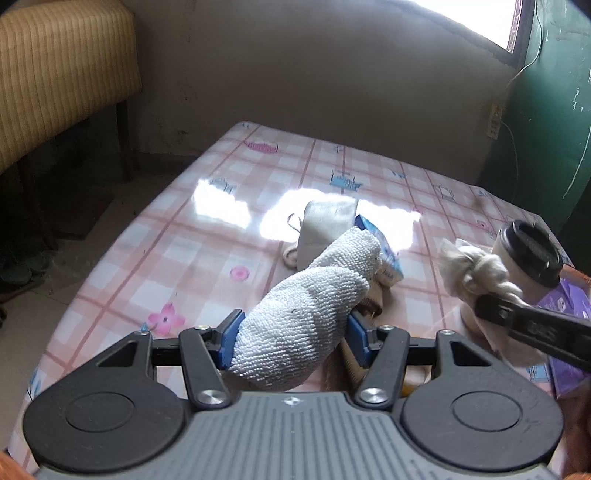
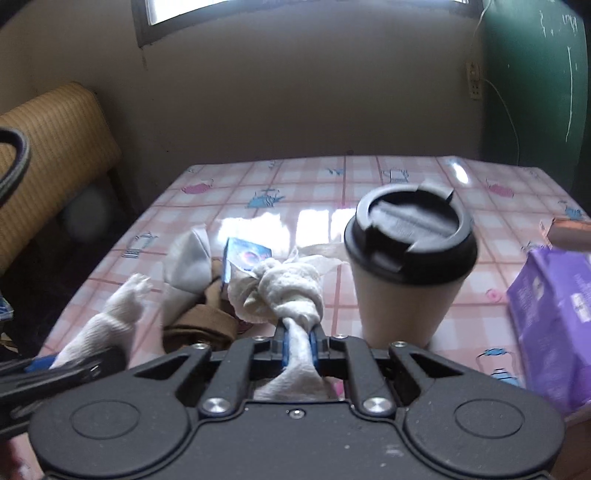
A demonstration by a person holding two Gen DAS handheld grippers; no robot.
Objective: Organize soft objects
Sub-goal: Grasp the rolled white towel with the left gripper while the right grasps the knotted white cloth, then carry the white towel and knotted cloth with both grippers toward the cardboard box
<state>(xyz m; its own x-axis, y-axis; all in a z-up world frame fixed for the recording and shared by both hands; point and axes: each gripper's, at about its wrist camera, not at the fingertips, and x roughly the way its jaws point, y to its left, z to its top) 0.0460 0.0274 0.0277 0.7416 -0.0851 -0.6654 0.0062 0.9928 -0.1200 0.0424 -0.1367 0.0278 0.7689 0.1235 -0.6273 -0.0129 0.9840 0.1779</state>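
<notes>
Left gripper (image 1: pixel 293 332) clamps a white sock (image 1: pixel 306 314), right gripper (image 2: pixel 298 341) a knotted cloth (image 2: pixel 284 291), over a pink checked tablecloth (image 1: pixel 184 243); window (image 2: pixel 295 7) at frame top.

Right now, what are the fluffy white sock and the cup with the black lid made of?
The white looped sock, clamped in the left gripper, looks like terry cloth: its surface is nubbly loops. The tan cup looks like matte paper; its black lid seems to be moulded plastic with a dull sheen.
</notes>
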